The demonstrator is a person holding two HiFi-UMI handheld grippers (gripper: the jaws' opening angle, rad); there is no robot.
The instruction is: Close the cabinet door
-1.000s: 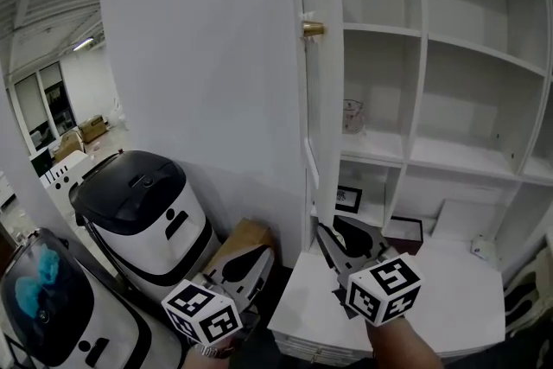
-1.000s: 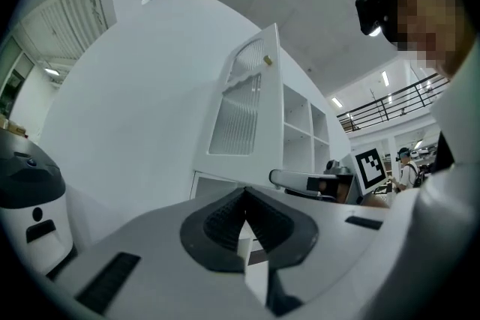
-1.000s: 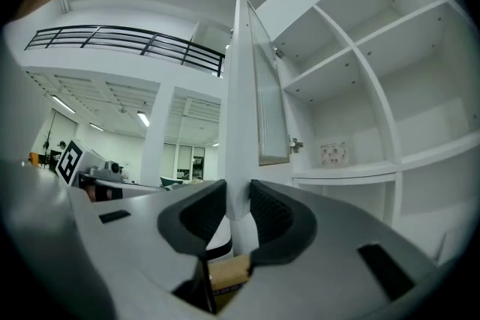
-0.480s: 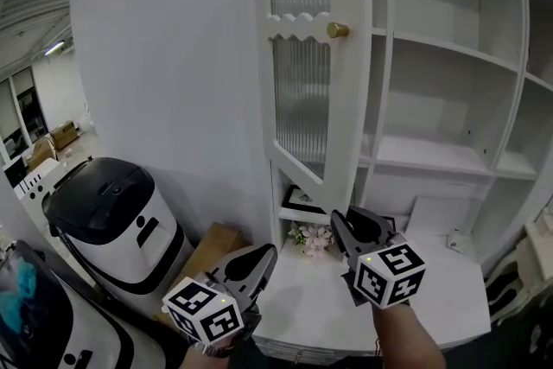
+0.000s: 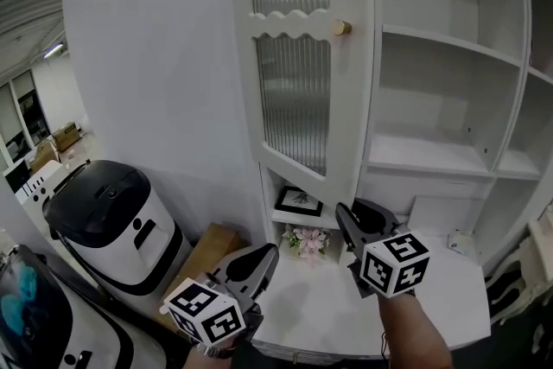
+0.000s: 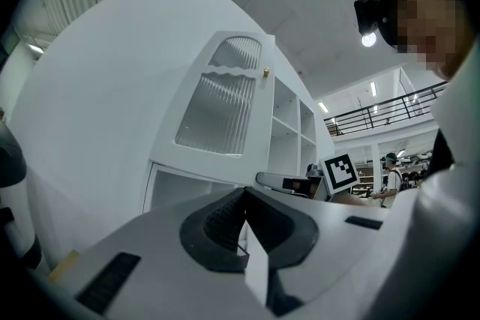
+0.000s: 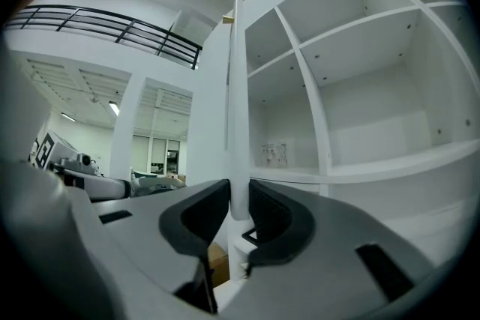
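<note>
The white cabinet door (image 5: 298, 73) has ribbed glass panes and a brass knob (image 5: 342, 28). It stands partly open in front of the white shelves (image 5: 432, 160). My right gripper (image 5: 350, 216) points level at the door's lower corner. In the right gripper view the door's thin edge (image 7: 238, 86) runs up from between the jaws of the right gripper (image 7: 238, 217). Both pads touch that edge, though the jaws have just been opening a little. My left gripper (image 5: 268, 253) hangs lower left, clear of the door. The left gripper (image 6: 244, 210) is shut with nothing in it.
A black-lidded white machine (image 5: 121, 220) and a cardboard box (image 5: 203, 255) stand on the floor to the left. A white counter (image 5: 432, 289) runs below the shelves. A framed picture (image 5: 298, 201) and small flowers (image 5: 304, 239) sit in the low niche behind the door.
The door has swung from edge-on to showing its glass face, with the right gripper moving along at its lower corner. The left gripper drifted a little to the right.
</note>
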